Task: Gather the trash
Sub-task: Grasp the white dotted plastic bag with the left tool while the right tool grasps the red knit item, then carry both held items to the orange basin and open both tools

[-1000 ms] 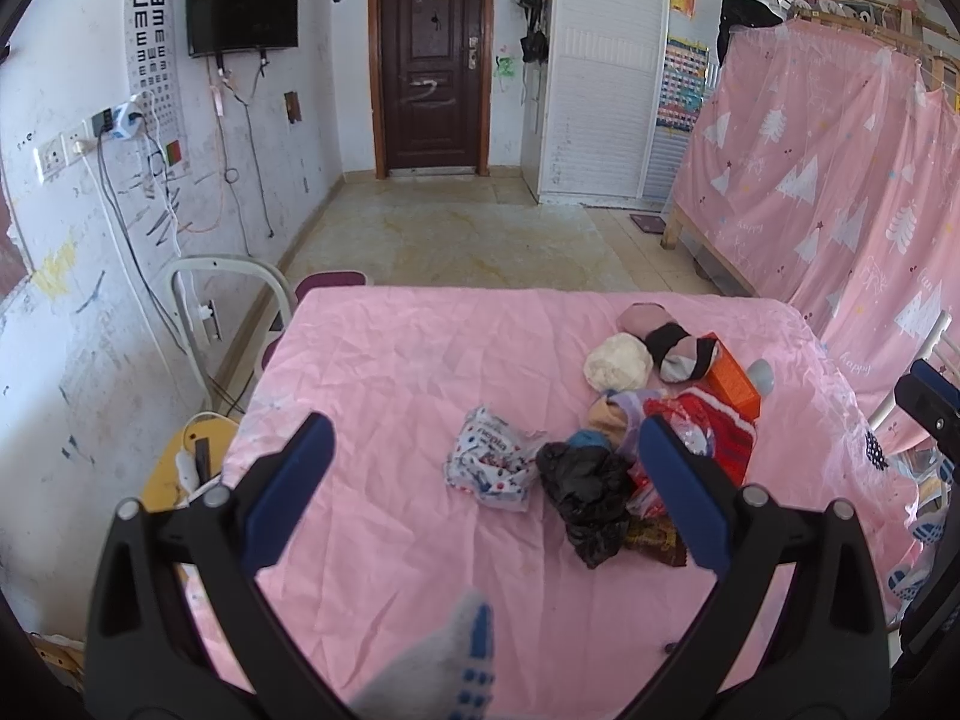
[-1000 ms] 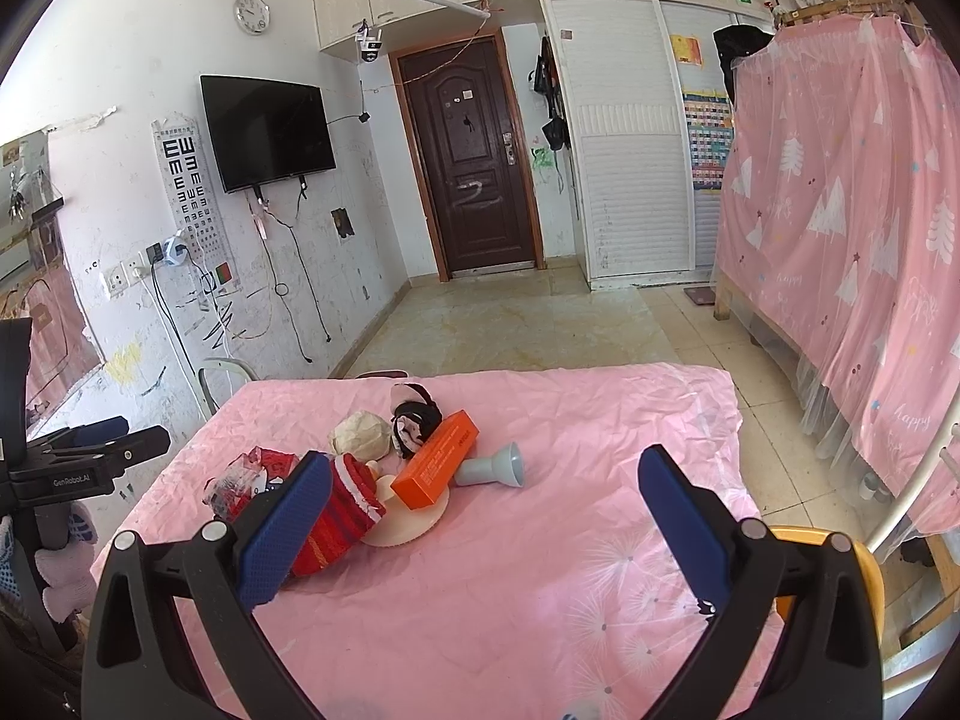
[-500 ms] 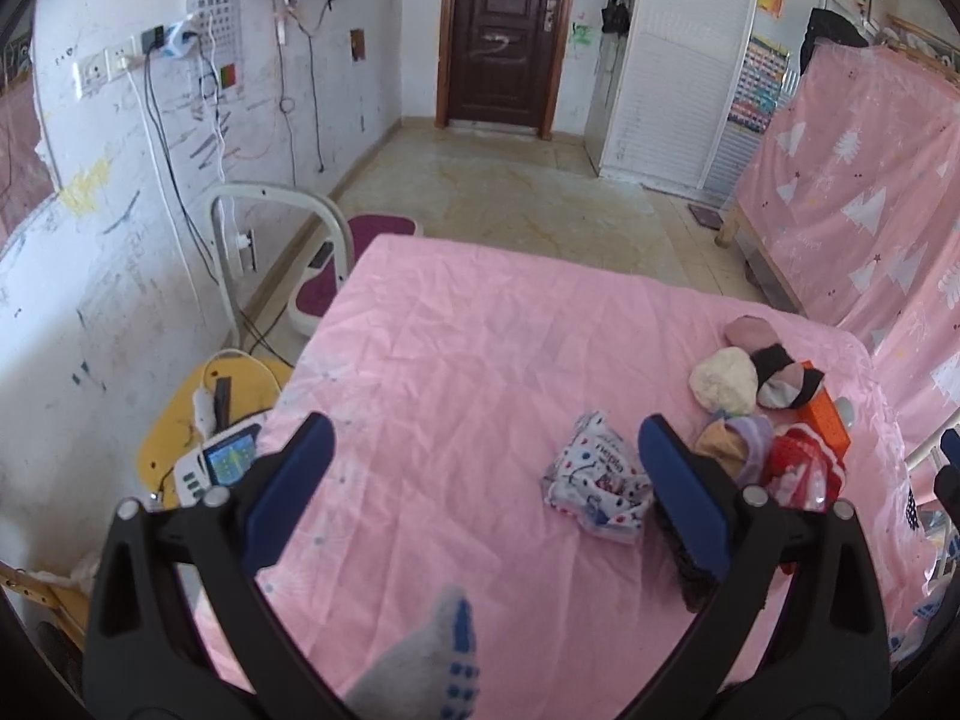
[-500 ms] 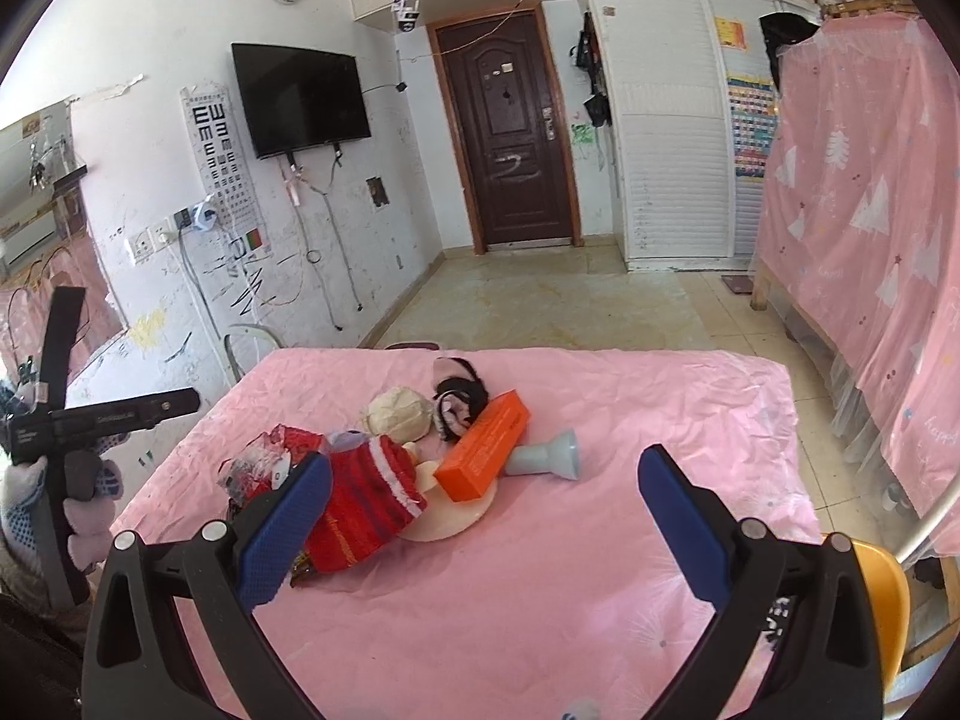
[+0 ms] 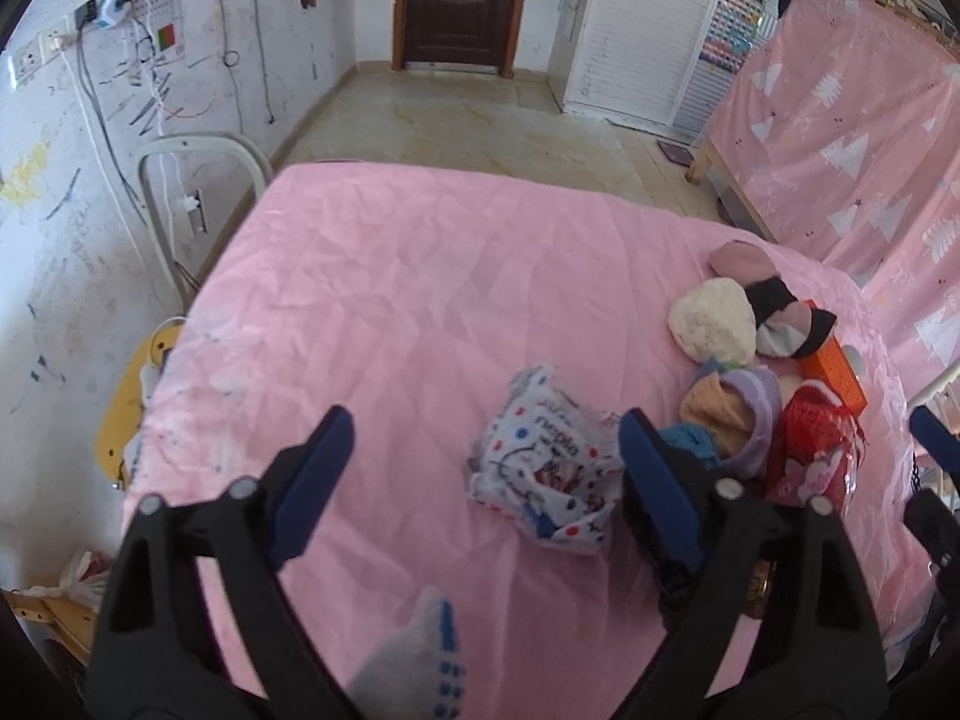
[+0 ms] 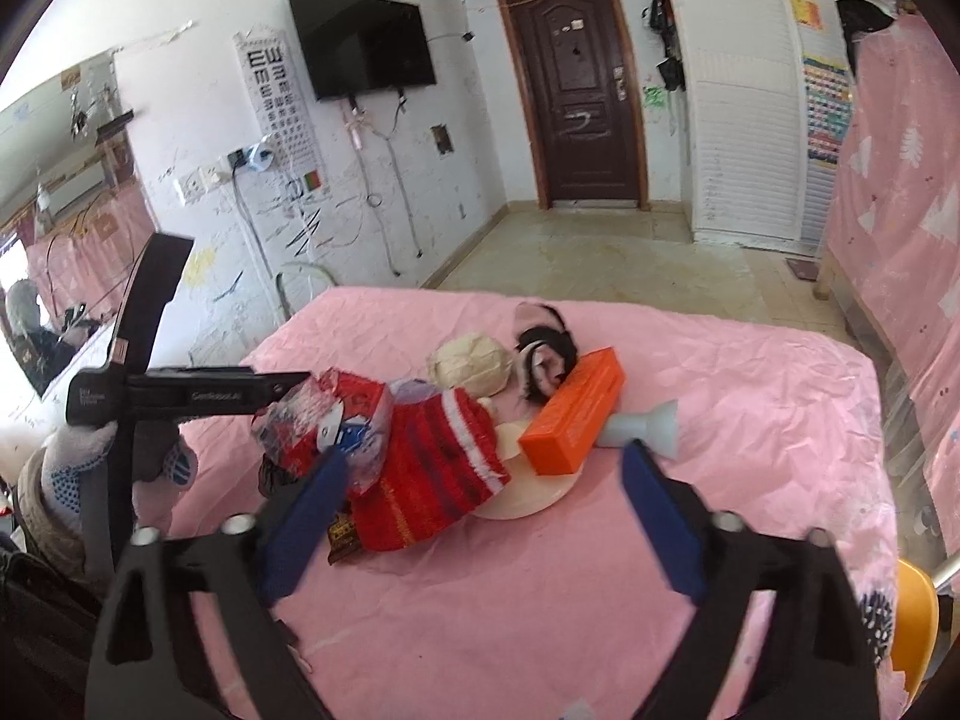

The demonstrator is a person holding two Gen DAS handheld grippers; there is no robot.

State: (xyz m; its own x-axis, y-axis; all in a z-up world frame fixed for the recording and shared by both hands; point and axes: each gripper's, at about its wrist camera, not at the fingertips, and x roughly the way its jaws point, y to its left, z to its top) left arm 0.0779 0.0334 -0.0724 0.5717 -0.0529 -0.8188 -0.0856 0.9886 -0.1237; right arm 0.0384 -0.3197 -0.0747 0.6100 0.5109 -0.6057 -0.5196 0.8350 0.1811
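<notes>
Where it lies, crumpled wrapper [image 5: 549,474], white, dotted, creased

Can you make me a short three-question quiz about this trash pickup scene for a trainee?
1. True or false: the left gripper is shut on the white polka-dot wrapper.
2. Multiple choice: in the right wrist view, the orange box leans on which thing? A) a cream plate B) a metal bucket C) a laptop
3. Fill in: the table is covered by a ____ cloth.

Key:
1. False. Its jaws stand wide apart and the wrapper lies on the cloth just beyond them.
2. A. The box's lower end rests on the plate, beside the red knitted item.
3. Pink.
</notes>
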